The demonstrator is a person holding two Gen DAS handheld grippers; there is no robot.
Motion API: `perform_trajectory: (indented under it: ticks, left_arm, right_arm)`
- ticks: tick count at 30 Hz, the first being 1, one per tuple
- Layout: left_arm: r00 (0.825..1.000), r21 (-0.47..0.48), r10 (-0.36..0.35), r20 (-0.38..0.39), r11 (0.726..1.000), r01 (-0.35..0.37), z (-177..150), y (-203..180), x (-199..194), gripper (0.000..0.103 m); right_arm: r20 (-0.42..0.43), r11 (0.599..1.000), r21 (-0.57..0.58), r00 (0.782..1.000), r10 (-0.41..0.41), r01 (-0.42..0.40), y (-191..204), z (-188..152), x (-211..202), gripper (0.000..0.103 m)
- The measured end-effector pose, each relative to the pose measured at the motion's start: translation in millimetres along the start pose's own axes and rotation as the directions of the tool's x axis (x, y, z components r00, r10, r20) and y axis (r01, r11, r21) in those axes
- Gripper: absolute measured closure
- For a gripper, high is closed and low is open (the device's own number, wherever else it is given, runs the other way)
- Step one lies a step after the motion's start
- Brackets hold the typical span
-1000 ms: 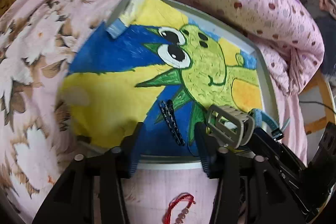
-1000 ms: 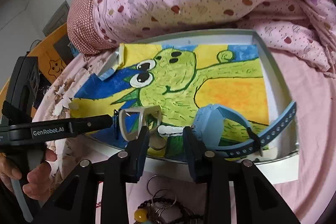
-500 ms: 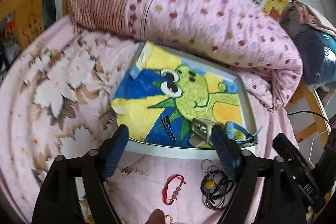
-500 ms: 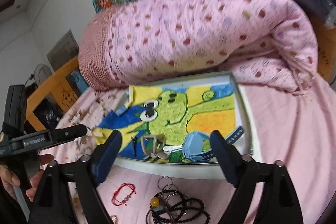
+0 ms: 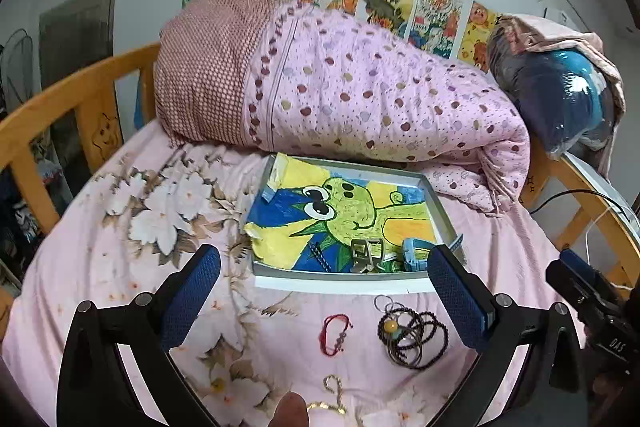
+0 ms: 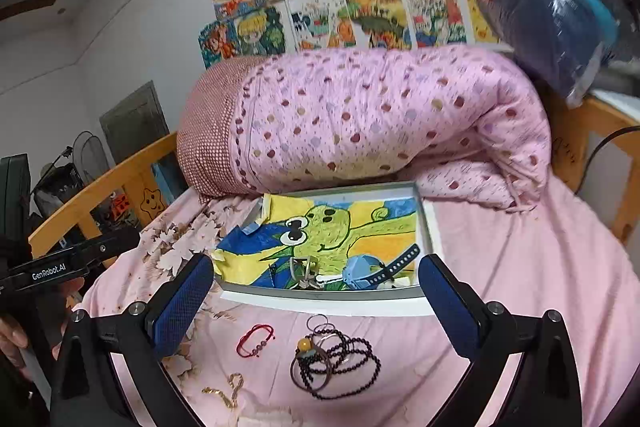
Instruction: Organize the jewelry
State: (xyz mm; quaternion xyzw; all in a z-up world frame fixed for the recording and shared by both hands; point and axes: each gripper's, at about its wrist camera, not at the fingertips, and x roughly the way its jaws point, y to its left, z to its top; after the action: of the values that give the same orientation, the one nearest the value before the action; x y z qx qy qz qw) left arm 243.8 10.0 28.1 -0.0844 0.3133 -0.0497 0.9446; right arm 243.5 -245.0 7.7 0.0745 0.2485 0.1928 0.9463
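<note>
A shallow white tray (image 5: 336, 281) lined with a cartoon drawing lies on the bed. In it are dark blue hair clips (image 5: 319, 255), a grey buckle (image 5: 366, 254) and a blue watch (image 5: 416, 253). In front of the tray on the sheet lie a red string bracelet (image 5: 334, 333), dark bead bracelets with rings (image 5: 412, 335) and a gold chain (image 5: 334, 393). My left gripper (image 5: 324, 267) hangs above and short of the tray, its jaws opening with nothing between them. My right gripper (image 6: 315, 267) is likewise raised, its jaws opening and empty, over the bead bracelets (image 6: 336, 363) and red bracelet (image 6: 254, 339).
A rolled pink dotted quilt (image 5: 360, 99) lies right behind the tray. Wooden bed rails (image 5: 60, 107) run along the left and right sides. A blue bundle in plastic (image 5: 560, 99) sits at the back right. A hand holds the left gripper's body (image 6: 60, 265).
Both grippers have drawn back and up from the tray, and their jaws have spread from narrow to wide. The clips, buckle and watch stay in the tray.
</note>
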Motion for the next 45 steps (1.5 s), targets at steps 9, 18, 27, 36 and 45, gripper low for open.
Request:
perform_trajectory:
  ticks: [9,18,27,36,45]
  left_arm:
    - [0.998,0.043,-0.005,0.055,0.999,0.003,-27,-4,-58,0.002]
    - [0.998,0.084,-0.001,0.058,0.996,-0.004,-63,-7,-96,0.002]
    - [1.000,0.091,0.006,0.011,0.996,-0.007,-93,-8,-110,0.002]
    - [0.997,0.091,0.044,-0.065,0.995,-0.038,-114,-8,-106,0.002]
    - [0.988,0.097,0.065,-0.137,0.994,-0.052,-124,-7,-89,0.002]
  right_arm:
    - [0.038,1.000,0.005,0.999,-0.015,0.015,13,-16,-62,0.000]
    - [-0.045,1.000,0.014,0.999,-0.019,0.020,24,-39,-87,0.000]
    - [-0.113,0.999,-0.009,0.993,-0.031,0.030,40,-59,-102,0.000]
    - [-0.209,0.997,0.028,0.976,-0.060,0.067,36,-73,-99,0.000]
    - [-0.269,0.995,0.052,0.960,-0.073,0.090,29,-79,-91,0.000]
